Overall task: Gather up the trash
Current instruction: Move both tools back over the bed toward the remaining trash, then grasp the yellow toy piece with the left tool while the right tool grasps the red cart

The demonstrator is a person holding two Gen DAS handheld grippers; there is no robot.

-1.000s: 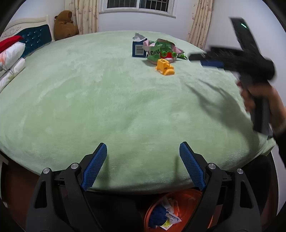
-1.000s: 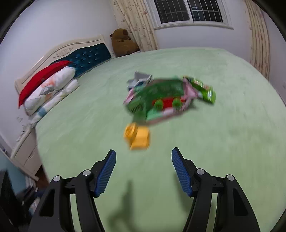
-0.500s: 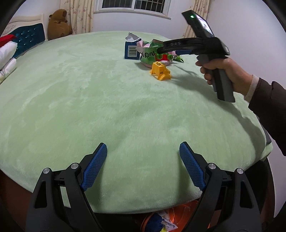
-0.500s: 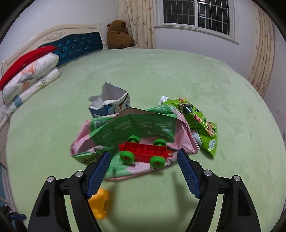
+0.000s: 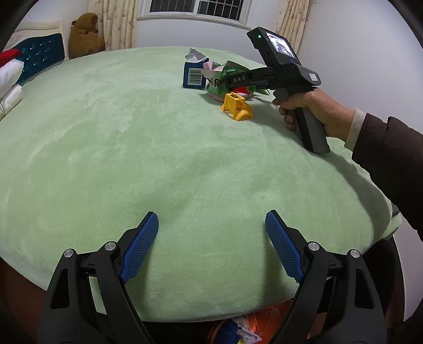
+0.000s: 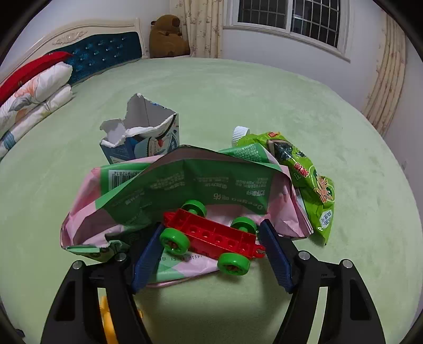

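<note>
Trash lies in a small cluster on the far part of a bed [image 5: 132,148] covered with a pale green blanket: a large green and pink wrapper [image 6: 185,185], a torn blue carton [image 6: 142,140] standing upright just behind it, and a bright green snack bag [image 6: 312,180] at its right edge with a white cap [image 6: 241,132] poking out behind. A red toy cart [image 6: 211,235] with green wheels rests on the wrapper's lower flap, and a yellow toy block [image 5: 236,105] sits just in front of the pile on the blanket.

The right gripper [image 6: 211,254] reaches over the near edge of the wrapper with the toy cart between its two blue pads. Its jaws have just been closing in, yet neither pad visibly presses on the cart or the wrapper, so it is released, holding nothing. In the left wrist view a hand [image 5: 317,111] holds this gripper's handle, a dark sleeve [image 5: 388,164] behind it.

The left gripper [image 5: 211,238] hovers near the foot edge of the bed, well apart from the trash, its jaws spread wide and empty. Below that edge an orange bin [image 5: 264,322] shows with some scraps inside.

Around the pile the blanket is bare on every side. Pillows [image 6: 34,87] and a blue headboard [image 6: 105,53] line the left, a brown plush toy [image 6: 166,37] sits at the far corner, and curtains [image 6: 386,84] and a window [image 6: 288,16] stand behind.
</note>
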